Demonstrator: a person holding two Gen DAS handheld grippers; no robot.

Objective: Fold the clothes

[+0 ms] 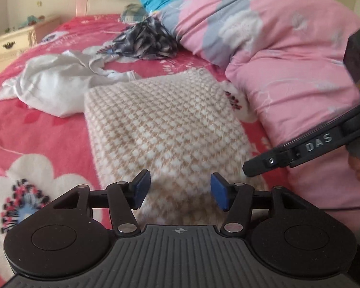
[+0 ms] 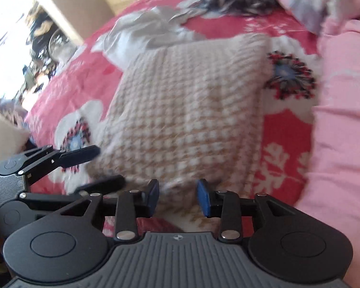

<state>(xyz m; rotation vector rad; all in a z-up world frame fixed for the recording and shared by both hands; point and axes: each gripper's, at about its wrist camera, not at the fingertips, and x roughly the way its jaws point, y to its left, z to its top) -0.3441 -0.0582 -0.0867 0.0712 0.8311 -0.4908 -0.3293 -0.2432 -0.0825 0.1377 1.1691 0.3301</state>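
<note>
Beige-and-white knit, houndstooth pattern: the folded sweater [image 1: 165, 129] lies flat on the red floral bedspread [image 1: 36, 129], its long axis running away from us toward the headboard, near edge directly beneath both claws.

We list left to right, as the left wrist view shows it:

- Cream nightstand [image 1: 12, 45], far left, beside the bed.
- Crumpled white garment [image 1: 52, 84], unfolded, touching the sweater's far left corner.
- Dark patterned garment [image 1: 146, 40], heaped further back, against the duvet.
- Left gripper [image 1: 178, 190]: jaws spread, nothing between the blue pads, poised over the sweater's near edge.
- Right gripper [image 2: 177, 198]: jaws likewise spread and empty, over the same near edge toward its right corner; we see its finger entering the left view from the right.
- Pink duvet [image 1: 288, 60], bulky, just beside the sweater's right side.

We judge both hands about equally near; the next move likely takes the near hem. The duvet crowds the right side; the white garment may snag at the far corner.
</note>
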